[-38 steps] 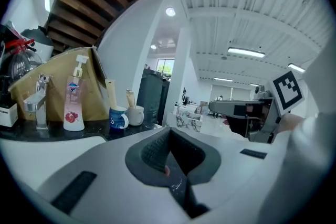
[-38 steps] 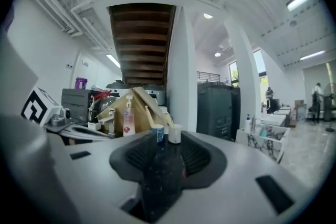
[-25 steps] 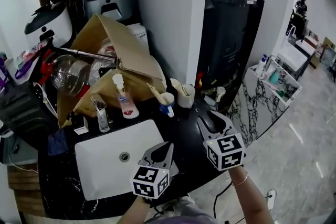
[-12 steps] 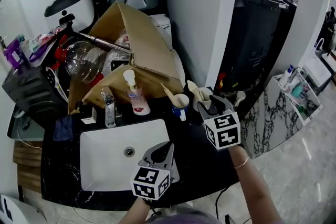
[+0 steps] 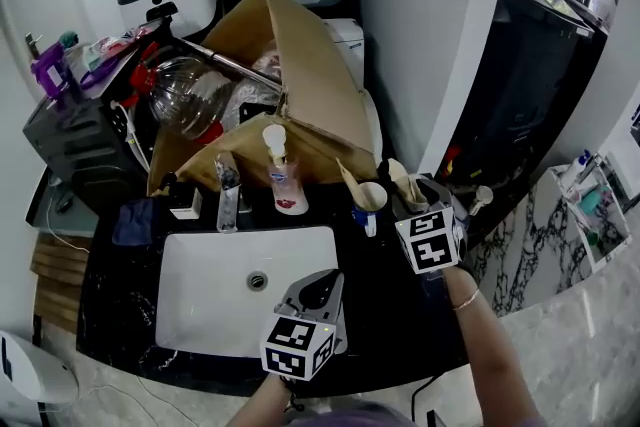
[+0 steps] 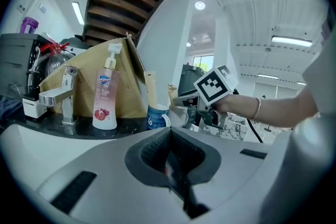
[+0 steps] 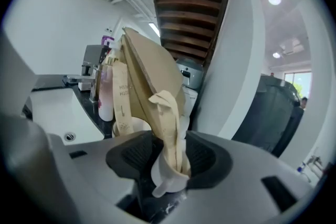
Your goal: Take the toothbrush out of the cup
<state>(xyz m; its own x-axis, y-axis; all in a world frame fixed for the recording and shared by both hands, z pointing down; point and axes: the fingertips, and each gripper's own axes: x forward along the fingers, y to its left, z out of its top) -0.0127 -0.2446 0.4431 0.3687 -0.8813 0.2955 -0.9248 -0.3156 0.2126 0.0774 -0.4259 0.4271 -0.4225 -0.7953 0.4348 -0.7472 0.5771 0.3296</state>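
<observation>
A small white cup (image 7: 166, 180) holds a toothbrush in a tan paper wrapper (image 7: 169, 118); on the black counter it stands at the right (image 5: 408, 202). My right gripper (image 5: 425, 195) reaches around that cup. Its jaws have just been opening, and the cup stands between them (image 7: 168, 161) with the wrapper rising above. Left of it stands a blue-and-white cup (image 5: 370, 199) with another wrapped brush (image 5: 349, 181). My left gripper (image 5: 321, 285) hovers over the basin's front right corner; its jaws (image 6: 171, 153) are shut and empty.
A white basin (image 5: 200, 300) is sunk in the counter, with a faucet (image 5: 228, 201) and a pump soap bottle (image 5: 283, 179) behind it. An open cardboard box (image 5: 300, 85), a glass jar (image 5: 185, 95) and kitchen appliances crowd the back. A white wall (image 5: 430, 35) stands to the right.
My right gripper has moved forward from the counter's front to the white cup, and its jaws now stand around it. The left gripper has shifted only a little over the basin.
</observation>
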